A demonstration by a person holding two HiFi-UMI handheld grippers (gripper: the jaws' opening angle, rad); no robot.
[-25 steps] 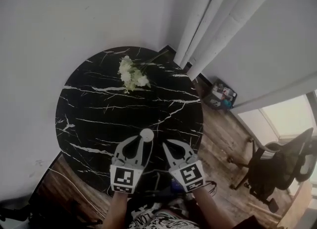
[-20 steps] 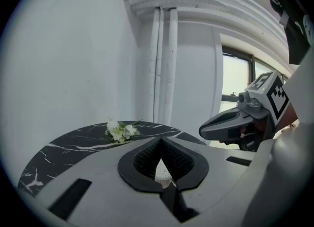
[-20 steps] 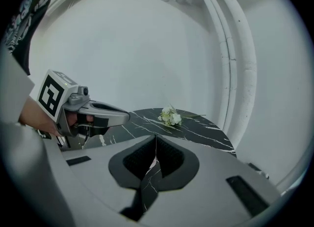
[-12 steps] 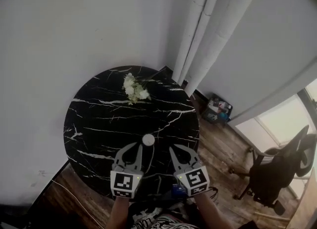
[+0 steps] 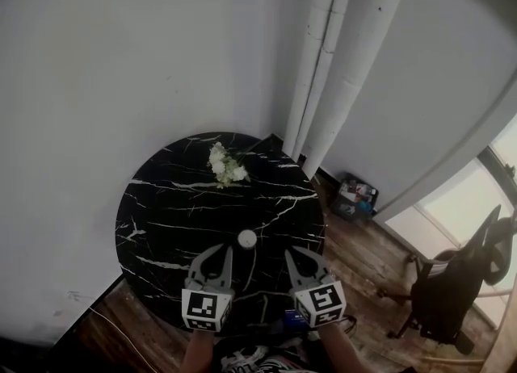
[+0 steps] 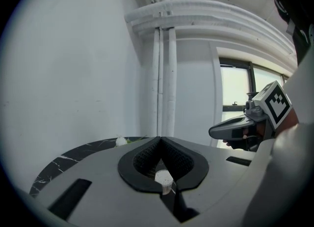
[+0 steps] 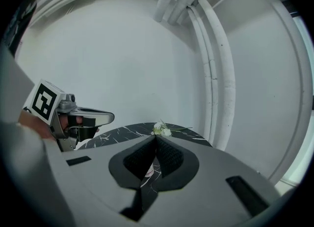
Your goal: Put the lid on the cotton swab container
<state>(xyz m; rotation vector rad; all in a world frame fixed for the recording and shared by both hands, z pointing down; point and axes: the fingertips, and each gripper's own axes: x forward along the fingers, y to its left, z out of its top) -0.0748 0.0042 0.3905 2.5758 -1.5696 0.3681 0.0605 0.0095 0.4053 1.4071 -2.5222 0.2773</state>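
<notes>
A small round cotton swab container [image 5: 246,239] with a white top stands on the near part of the black marble table [image 5: 161,210]. My left gripper [image 5: 224,247] hovers just short of it, jaws shut with nothing between them. Through the gap under the left gripper's [image 6: 160,138] joined tips, the container [image 6: 163,179] shows as a clear little cylinder under a white lid. My right gripper [image 5: 292,252] is to the container's right and nearer me, also shut and empty. In the right gripper view, the right gripper [image 7: 156,136] hides most of the container [image 7: 147,172].
A bunch of white flowers [image 5: 227,167] lies at the table's far side. White pipes [image 5: 327,64] run up the wall corner behind. On the wooden floor to the right are a small box of items [image 5: 355,196] and a black office chair [image 5: 460,291].
The left gripper's tips were at the container a second ago and now sit apart from it. Both grippers drew back toward me, and the head view lifted, so the table looks smaller.
</notes>
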